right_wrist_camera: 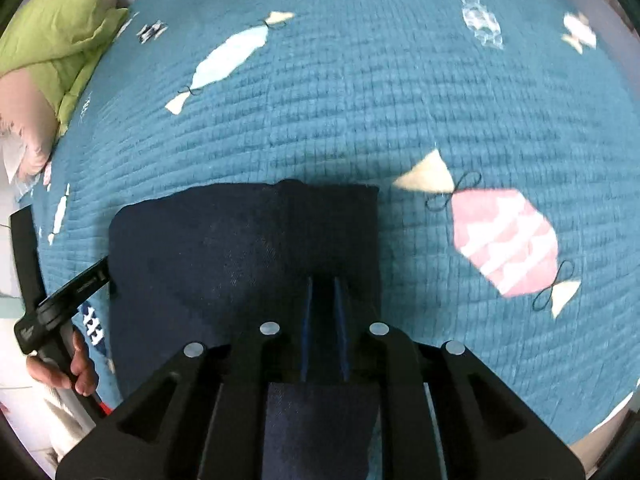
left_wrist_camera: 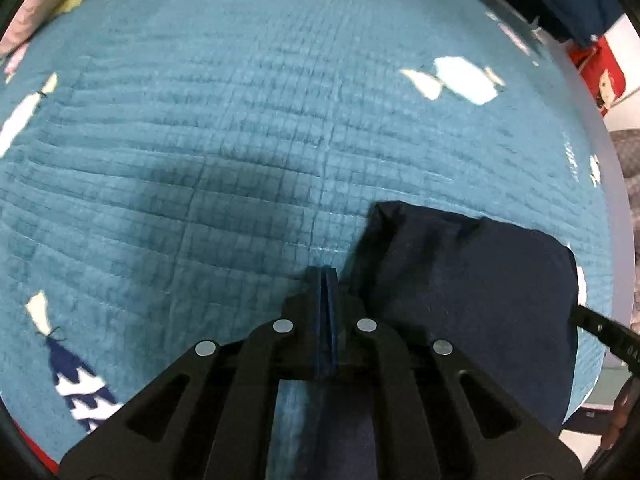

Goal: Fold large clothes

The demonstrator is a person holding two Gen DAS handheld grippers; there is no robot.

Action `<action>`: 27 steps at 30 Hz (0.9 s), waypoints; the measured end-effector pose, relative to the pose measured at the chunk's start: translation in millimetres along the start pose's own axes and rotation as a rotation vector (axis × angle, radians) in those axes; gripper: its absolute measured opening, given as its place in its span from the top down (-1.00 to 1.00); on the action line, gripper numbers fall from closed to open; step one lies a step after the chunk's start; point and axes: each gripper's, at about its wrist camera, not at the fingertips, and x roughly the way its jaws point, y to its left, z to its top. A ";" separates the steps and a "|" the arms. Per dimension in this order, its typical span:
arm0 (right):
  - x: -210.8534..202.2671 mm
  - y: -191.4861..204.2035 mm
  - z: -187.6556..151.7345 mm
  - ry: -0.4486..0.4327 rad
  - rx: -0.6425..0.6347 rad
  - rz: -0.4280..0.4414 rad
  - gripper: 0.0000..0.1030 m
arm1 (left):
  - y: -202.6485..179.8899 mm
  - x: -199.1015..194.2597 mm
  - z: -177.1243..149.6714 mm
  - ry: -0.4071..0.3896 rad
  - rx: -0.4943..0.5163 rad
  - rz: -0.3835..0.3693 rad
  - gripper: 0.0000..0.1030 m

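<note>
Left wrist view: my left gripper (left_wrist_camera: 325, 276) has its fingers pressed together, nothing between them, tips over the teal quilt (left_wrist_camera: 240, 128) just beside the left edge of the folded navy garment (left_wrist_camera: 472, 280). Right wrist view: my right gripper (right_wrist_camera: 323, 284) sits over the garment (right_wrist_camera: 240, 248), fingers slightly spread with a narrow gap; dark cloth shows in the gap, but I cannot tell if they are pinching it. Garment lies folded into a compact rectangle on the quilt (right_wrist_camera: 360, 100), near its close edge. Pink candy patch (right_wrist_camera: 506, 240) to the garment's right, apart from it. Green pillow (right_wrist_camera: 60, 28) at the quilt's far left corner. My left hand (right_wrist_camera: 76, 364) shows at lower left, gripping the other tool's handle.
</note>
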 end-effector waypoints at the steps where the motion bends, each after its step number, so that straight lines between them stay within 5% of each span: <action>1: -2.6 3.7 -2.4 -0.003 0.000 0.019 0.73 | 3.1 -11.3 -4.8 -0.009 -0.005 0.004 0.92; 2: -8.4 2.8 -6.2 0.001 0.002 0.055 0.50 | 5.6 -25.1 -11.7 -0.033 0.007 0.010 0.91; 3: -19.4 -2.6 -11.9 -0.017 0.003 0.100 0.07 | 6.1 -34.9 -17.6 -0.048 0.030 0.021 0.84; 5: -34.0 -8.0 -19.7 -0.099 0.002 0.124 -0.51 | 7.6 -48.3 -29.0 -0.058 0.071 0.056 0.48; 6: -41.8 -13.8 -24.1 -0.143 0.005 0.125 -0.65 | 9.8 -58.3 -37.2 -0.058 0.089 0.062 0.04; 7: -49.1 -22.9 -29.0 -0.173 0.011 0.138 -0.68 | 5.7 -62.3 -41.4 -0.068 0.102 0.058 -0.20; 10: -48.6 -45.4 -37.3 -0.163 0.041 0.215 -0.71 | -13.4 -65.7 -45.1 -0.114 0.147 0.029 -0.42; 16: -18.3 -64.0 -57.0 -0.062 0.062 0.291 -0.74 | -18.7 -56.5 -56.5 -0.089 0.135 -0.053 -0.59; 23: 11.2 -51.0 -85.3 0.053 -0.002 0.391 -0.77 | -3.1 -10.1 -73.8 0.095 0.097 -0.148 -0.65; 27: 22.8 -44.9 -91.2 0.095 -0.014 0.416 -0.79 | 0.6 11.1 -80.9 0.191 0.062 -0.277 -0.66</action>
